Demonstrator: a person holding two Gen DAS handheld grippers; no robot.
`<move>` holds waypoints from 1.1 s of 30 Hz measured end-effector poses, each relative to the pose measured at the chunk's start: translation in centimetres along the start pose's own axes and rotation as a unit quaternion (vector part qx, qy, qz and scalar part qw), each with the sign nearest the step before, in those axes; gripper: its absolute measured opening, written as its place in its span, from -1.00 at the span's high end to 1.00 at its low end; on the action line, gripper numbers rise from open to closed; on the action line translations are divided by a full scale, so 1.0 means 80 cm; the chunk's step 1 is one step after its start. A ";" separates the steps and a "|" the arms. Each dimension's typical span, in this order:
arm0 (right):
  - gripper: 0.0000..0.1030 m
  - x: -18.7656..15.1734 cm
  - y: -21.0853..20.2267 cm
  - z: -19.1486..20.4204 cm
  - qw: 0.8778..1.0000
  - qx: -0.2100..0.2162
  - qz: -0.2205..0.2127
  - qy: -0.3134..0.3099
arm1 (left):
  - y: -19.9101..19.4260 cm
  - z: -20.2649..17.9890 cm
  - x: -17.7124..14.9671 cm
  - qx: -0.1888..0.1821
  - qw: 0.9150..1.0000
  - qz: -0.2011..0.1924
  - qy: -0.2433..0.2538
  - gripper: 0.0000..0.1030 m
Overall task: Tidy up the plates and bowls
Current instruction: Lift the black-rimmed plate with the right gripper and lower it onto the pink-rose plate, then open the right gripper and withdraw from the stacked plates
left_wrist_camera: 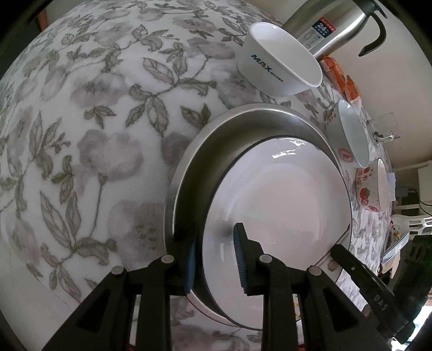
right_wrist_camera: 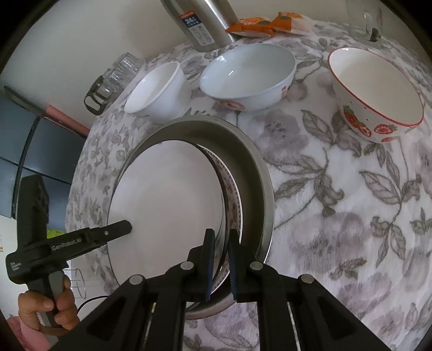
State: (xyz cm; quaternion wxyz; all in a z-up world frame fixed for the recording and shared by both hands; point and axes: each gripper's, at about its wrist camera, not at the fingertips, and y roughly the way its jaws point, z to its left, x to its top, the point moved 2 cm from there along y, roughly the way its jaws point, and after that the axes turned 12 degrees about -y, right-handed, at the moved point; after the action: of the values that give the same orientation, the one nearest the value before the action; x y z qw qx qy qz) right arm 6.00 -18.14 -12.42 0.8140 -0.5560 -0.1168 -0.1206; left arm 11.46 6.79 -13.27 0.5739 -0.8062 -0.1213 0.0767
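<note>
1. Floral tablecloth (right_wrist_camera: 337, 194): covered the table under everything; the metal pan served as landmark.
2. Metal pan (right_wrist_camera: 256, 172): round, steel-walled, mid-table, holding a white plate (right_wrist_camera: 167, 194); only the right wrist view showed a patterned plate (right_wrist_camera: 233, 199) tilted beneath the white one.
3. Steel thermos (right_wrist_camera: 205, 24): stood beyond the pan by the wall, orange packets (right_wrist_camera: 259, 25) beside it.
4. Strawberry bowl (right_wrist_camera: 378, 94): beyond the pan to its right, well apart.
5. Pale blue bowl (right_wrist_camera: 248, 75): just beyond the pan.
6. White bowl (left_wrist_camera: 280, 64): near the pan's far rim; its "MAX" lettering was legible only in the left wrist view.
7. Left gripper (left_wrist_camera: 214, 259): fingers apart, straddling the near rims of pan and white plate.
8. Right gripper (right_wrist_camera: 221, 267): fingers narrowly apart around the plates' edge; whether they clamped it, I cannot tell.
</note>
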 end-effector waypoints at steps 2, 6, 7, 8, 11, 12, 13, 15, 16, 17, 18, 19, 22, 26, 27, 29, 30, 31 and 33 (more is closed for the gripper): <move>0.77 0.000 -0.003 -0.003 1.000 0.000 -0.002 0.004 | 0.000 0.000 0.000 0.000 1.000 0.000 -0.001 0.51; 0.66 -0.003 -0.005 -0.012 1.000 -0.004 0.002 0.016 | 0.000 -0.001 -0.001 0.000 1.000 0.001 0.000 0.51; 0.66 -0.003 -0.005 -0.012 1.000 -0.006 0.002 0.015 | 0.000 -0.002 -0.001 0.000 1.000 0.002 0.000 0.51; 0.67 -0.003 -0.006 -0.012 1.000 -0.011 0.002 0.013 | 0.000 -0.003 -0.001 0.000 1.000 0.002 0.000 0.51; 0.66 -0.002 -0.011 -0.015 1.000 -0.011 -0.003 0.019 | -0.004 -0.004 -0.001 0.000 1.000 -0.004 -0.003 0.51; 0.66 -0.002 -0.012 -0.018 1.000 -0.011 -0.004 0.022 | -0.005 -0.005 -0.001 -0.001 1.000 -0.007 -0.004 0.51; 0.66 -0.002 -0.014 -0.020 1.000 -0.011 -0.005 0.025 | -0.007 -0.005 -0.001 -0.003 1.000 -0.009 -0.004 0.51; 0.66 -0.002 -0.020 -0.021 0.999 -0.023 -0.009 0.025 | -0.011 -0.007 -0.002 -0.003 1.000 -0.014 -0.002 0.51; 0.66 -0.001 -0.025 -0.020 0.999 -0.029 -0.015 0.023 | -0.012 -0.007 -0.001 -0.001 1.000 -0.017 -0.001 0.51; 0.66 -0.001 -0.031 -0.020 0.999 -0.029 -0.022 0.021 | -0.014 -0.008 -0.001 0.001 1.000 -0.020 -0.001 0.51; 0.66 0.000 -0.037 -0.018 0.999 -0.028 -0.029 0.018 | -0.018 -0.008 -0.001 0.001 1.000 -0.024 -0.001 0.51; 0.66 0.001 -0.043 -0.015 0.999 -0.029 -0.038 0.014 | -0.022 -0.007 -0.001 0.001 1.000 -0.030 -0.002 0.51; 0.41 0.007 -0.059 -0.008 0.997 -0.042 -0.062 0.002 | -0.040 -0.011 -0.001 0.004 0.998 -0.058 0.004 0.45; -0.12 0.014 -0.076 -0.002 0.995 -0.049 -0.090 -0.005 | -0.062 -0.021 0.002 0.000 0.996 -0.093 0.009 -0.38; -0.13 0.016 -0.079 -0.001 0.994 -0.049 -0.096 -0.005 | -0.069 -0.023 0.003 -0.002 0.995 -0.103 0.011 -0.38; -0.25 0.019 -0.084 -0.002 0.992 -0.063 -0.105 0.004 | -0.080 -0.031 0.004 -0.008 0.993 -0.115 0.020 -0.38; -0.38 0.021 -0.087 -0.003 0.991 -0.071 -0.109 0.010 | -0.086 -0.036 0.005 -0.010 0.992 -0.120 0.020 -0.39; -0.45 0.023 -0.086 -0.003 0.991 -0.073 -0.112 0.012 | -0.091 -0.040 0.006 -0.011 0.992 -0.126 0.019 -0.42; -0.62 0.027 -0.087 -0.005 0.990 -0.077 -0.114 0.019 | -0.099 -0.051 0.011 -0.009 0.990 -0.138 0.016 -0.47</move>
State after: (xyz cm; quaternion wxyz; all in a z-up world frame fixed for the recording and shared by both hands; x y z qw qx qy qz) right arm 5.75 -21.13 -5.74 0.7516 -0.5979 -0.1546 -0.2317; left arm 12.53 5.82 -4.45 0.5740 -0.7877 -0.2229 -0.0175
